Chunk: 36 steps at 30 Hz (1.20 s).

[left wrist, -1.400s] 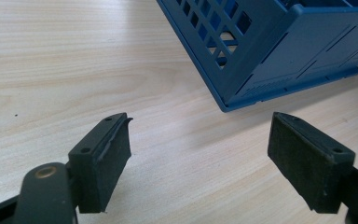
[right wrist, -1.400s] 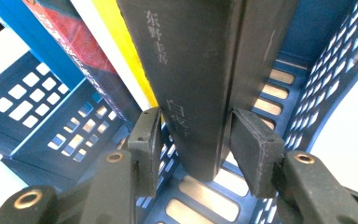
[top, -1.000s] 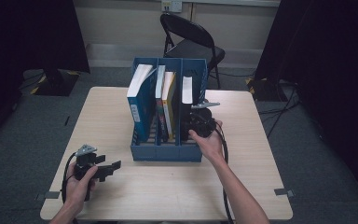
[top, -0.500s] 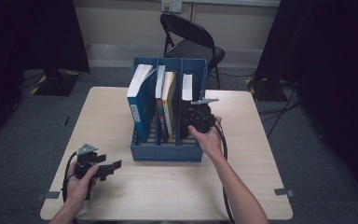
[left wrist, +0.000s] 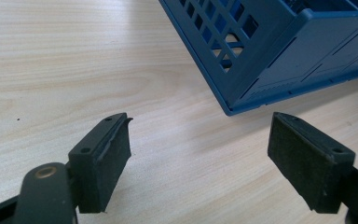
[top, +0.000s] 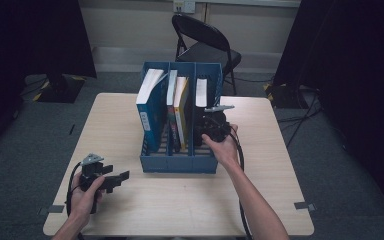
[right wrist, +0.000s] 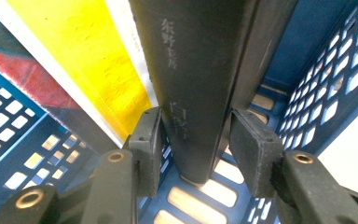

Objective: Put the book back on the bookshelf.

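Note:
A blue file rack (top: 180, 164) with three compartments stands mid-table. A black book (top: 199, 122) stands upright in its right compartment. My right gripper (top: 205, 131) reaches into that compartment from the front. In the right gripper view the black book (right wrist: 196, 70) sits between the pads (right wrist: 256, 149). The jaws have just been opening, a gap shows on the right side, and my right gripper (right wrist: 200, 144) is open around the spine. My left gripper (top: 122, 177) rests at the front left of the table. Its jaws stand wide apart with nothing between them, so my left gripper (left wrist: 198, 154) is open.
A yellow book (top: 181, 100) and a thin one fill the middle compartment, and a blue book (top: 150, 105) leans in the left one. The yellow cover (right wrist: 88, 56) lies just left of the black book. The rack's corner (left wrist: 261, 84) lies ahead of the left gripper. A folding chair (top: 205, 45) stands behind the table.

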Motion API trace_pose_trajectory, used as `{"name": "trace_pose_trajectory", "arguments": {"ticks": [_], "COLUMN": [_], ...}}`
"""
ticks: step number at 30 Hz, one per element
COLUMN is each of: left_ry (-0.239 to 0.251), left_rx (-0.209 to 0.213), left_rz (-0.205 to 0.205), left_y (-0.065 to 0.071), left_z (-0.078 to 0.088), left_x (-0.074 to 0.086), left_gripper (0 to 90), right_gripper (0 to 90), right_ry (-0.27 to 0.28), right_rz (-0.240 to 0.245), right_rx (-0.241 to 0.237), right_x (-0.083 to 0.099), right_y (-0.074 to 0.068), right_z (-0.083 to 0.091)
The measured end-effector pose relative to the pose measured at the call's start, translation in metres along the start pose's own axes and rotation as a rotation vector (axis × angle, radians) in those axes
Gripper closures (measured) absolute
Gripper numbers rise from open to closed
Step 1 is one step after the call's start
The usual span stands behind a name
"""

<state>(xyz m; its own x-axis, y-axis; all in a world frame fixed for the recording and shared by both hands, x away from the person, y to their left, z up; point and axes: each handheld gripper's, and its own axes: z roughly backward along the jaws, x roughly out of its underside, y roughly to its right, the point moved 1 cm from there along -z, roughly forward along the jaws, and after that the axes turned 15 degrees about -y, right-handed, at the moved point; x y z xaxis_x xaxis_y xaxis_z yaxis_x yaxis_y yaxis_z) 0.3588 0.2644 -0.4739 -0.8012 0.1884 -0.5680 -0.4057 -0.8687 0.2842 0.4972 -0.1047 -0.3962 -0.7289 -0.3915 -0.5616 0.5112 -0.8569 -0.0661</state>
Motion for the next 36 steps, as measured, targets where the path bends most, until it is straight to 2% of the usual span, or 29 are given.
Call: {"name": "trace_pose_trajectory", "arguments": {"ticks": [6,15,17,21,22,24,26,28,31,33,36], "left_ry": [0.009,0.005,0.001,0.016,0.021,0.026,0.018,0.011,0.012,0.012,0.003], "left_rx": [-0.007,-0.027,-0.029,-0.032,-0.020,-0.012,-0.028,-0.034,-0.035,-0.051,-0.053], "left_rz": [0.007,-0.020,-0.020,-0.027,-0.030,-0.037,-0.036,-0.039,-0.023,-0.019,-0.010], "left_y": [-0.002,0.001,0.001,0.001,0.000,0.000,0.001,0.001,0.000,-0.001,-0.003], "left_z": [0.002,0.002,0.003,0.007,0.007,0.008,0.008,0.008,0.011,0.012,0.012], "left_x": [0.001,0.002,0.003,0.005,0.005,0.005,0.005,0.006,0.007,0.007,0.008], "left_gripper": [20.7,20.6,20.6,20.5,20.4,19.8,19.8,19.8,19.8,20.0,20.6], "right_gripper": [38.2,22.9,22.0,19.0,18.3,17.8,17.9,18.0,15.8,14.9,14.5], "right_ry": [0.035,0.088,0.086,0.109,0.116,0.108,0.098,0.142,0.140,0.125,0.119], "right_rz": [0.010,0.016,0.003,-0.022,-0.024,-0.056,-0.085,-0.102,-0.135,-0.166,-0.184], "right_rx": [-0.019,-0.065,-0.056,-0.080,-0.081,-0.093,-0.112,-0.085,-0.099,-0.073,-0.043], "right_x": [0.013,0.039,0.045,0.061,0.064,0.075,0.085,0.099,0.119,0.135,0.156], "right_y": [-0.002,0.000,0.003,0.013,0.015,0.022,0.026,0.031,0.044,0.051,0.059], "right_z": [0.009,0.038,0.043,0.060,0.063,0.072,0.080,0.089,0.096,0.100,0.104]}}
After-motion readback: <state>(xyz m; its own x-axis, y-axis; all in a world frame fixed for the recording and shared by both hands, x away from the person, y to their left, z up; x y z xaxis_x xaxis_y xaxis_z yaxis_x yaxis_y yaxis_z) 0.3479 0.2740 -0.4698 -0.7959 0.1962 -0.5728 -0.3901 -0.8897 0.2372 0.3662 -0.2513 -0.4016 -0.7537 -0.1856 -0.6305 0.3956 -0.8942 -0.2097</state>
